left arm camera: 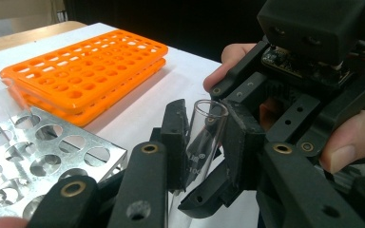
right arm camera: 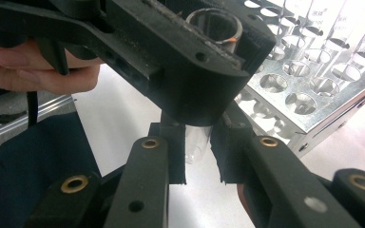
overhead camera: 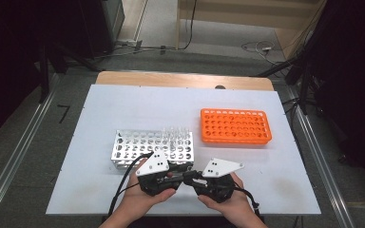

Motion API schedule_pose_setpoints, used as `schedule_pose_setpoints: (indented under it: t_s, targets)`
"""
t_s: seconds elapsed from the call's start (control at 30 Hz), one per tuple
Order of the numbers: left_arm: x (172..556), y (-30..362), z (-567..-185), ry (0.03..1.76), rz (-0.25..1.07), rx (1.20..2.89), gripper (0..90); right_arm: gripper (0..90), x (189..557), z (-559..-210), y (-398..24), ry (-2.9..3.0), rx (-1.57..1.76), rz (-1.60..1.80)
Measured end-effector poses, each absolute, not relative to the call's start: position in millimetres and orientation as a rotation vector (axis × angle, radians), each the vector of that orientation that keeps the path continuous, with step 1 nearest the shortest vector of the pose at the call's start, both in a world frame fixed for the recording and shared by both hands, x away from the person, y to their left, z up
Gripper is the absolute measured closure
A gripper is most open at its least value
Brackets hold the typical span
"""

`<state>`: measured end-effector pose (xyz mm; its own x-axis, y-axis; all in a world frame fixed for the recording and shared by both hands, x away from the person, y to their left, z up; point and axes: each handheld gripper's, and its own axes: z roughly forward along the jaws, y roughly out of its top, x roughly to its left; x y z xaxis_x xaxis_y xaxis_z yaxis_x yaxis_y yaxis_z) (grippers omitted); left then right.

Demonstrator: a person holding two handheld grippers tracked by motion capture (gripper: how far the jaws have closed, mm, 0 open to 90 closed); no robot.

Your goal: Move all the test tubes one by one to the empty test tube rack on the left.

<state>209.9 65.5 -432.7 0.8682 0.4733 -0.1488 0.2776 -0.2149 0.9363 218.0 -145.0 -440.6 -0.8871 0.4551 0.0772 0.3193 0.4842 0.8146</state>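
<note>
A clear glass test tube (left arm camera: 208,124) is held upright between both grippers, just above the white table's front edge. My left gripper (left arm camera: 202,118) is shut on its upper part, and the open mouth sticks up between the pads. In the right gripper view my right gripper (right arm camera: 198,156) is shut on the tube's (right arm camera: 197,142) rounded lower end, under the left gripper's jaw. From above, the left gripper (overhead camera: 179,174) and the right gripper (overhead camera: 191,176) meet tip to tip, each in a hand.
A metal tube rack (overhead camera: 138,149) stands just behind the hands, with several glass tubes (overhead camera: 177,135) in its right end. An empty orange rack (overhead camera: 235,126) lies farther back right. The white table sheet (overhead camera: 100,109) is bare on the left.
</note>
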Motion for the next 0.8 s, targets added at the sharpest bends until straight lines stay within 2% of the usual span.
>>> schedule_pose_setpoints:
  t_s: [0.33,0.8]
  targets:
    - [211.4,71.2,-431.0,0.591,0.216,1.797,76.2,72.9,218.8,-440.4,-147.2,2.567,0.683,1.386]
    - [217.9,94.3,-424.6,0.651,0.263,1.744,76.2,45.4,229.8,-437.5,-183.8,2.476,0.703,1.456]
